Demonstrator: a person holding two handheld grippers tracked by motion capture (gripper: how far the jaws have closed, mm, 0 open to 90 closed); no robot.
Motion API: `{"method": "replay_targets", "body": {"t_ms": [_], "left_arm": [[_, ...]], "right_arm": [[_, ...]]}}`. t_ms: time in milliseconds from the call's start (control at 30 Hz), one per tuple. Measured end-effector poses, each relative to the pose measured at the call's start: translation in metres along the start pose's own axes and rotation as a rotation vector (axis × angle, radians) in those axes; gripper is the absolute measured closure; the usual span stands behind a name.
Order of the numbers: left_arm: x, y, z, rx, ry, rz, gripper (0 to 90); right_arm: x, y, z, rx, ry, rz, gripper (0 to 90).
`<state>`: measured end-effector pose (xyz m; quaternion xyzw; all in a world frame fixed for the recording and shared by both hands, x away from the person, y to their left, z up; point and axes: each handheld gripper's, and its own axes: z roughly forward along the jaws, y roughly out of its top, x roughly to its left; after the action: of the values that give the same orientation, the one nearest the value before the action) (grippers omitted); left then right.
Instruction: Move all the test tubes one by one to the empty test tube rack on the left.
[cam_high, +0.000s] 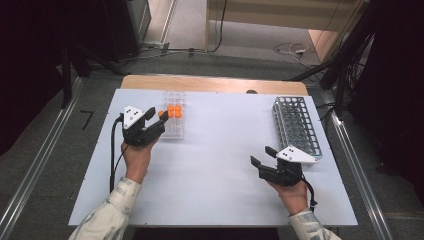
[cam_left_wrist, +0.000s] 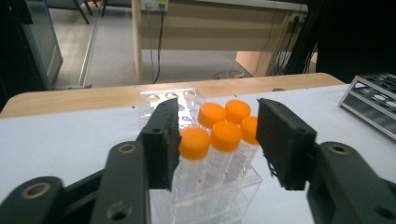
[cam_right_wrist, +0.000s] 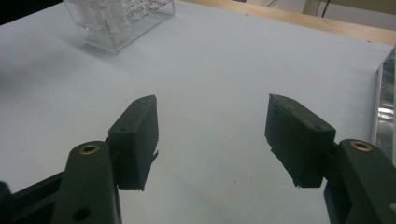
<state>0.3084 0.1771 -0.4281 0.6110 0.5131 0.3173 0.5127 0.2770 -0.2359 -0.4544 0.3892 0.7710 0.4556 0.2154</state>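
Several clear tubes with orange caps (cam_high: 174, 111) stand upright in a clear plastic rack (cam_high: 174, 131) at the table's back left. My left gripper (cam_high: 157, 115) is at the rack's left side and points at the tubes. In the left gripper view its jaws stand apart on either side of the capped tubes (cam_left_wrist: 225, 135). The left pad is close beside the nearest cap, and there is a gap at the right pad. My right gripper (cam_high: 262, 155) hovers over the white table at the front right. It is open, with nothing between its jaws (cam_right_wrist: 212, 135).
A grey metal tube rack (cam_high: 296, 125) stands at the back right, just beyond my right gripper, with its edge at the right (cam_right_wrist: 385, 107). The white sheet (cam_high: 215, 150) covers the wooden table. Cables and desk legs lie on the floor beyond.
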Motion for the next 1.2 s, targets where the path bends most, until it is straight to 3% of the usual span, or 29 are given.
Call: {"method": "replay_targets", "body": {"t_ms": [633,1200], "left_arm": [[-0.007,-0.011,-0.023,0.012,-0.031,0.011,38.1],[-0.008,-0.026,-0.039,0.033,-0.021,0.022,34.7]], "right_arm": [[-0.004,-0.001,-0.003,-0.008,-0.021,0.009,33.2],[-0.005,-0.001,-0.005,-0.010,-0.027,0.013,33.1]]}}
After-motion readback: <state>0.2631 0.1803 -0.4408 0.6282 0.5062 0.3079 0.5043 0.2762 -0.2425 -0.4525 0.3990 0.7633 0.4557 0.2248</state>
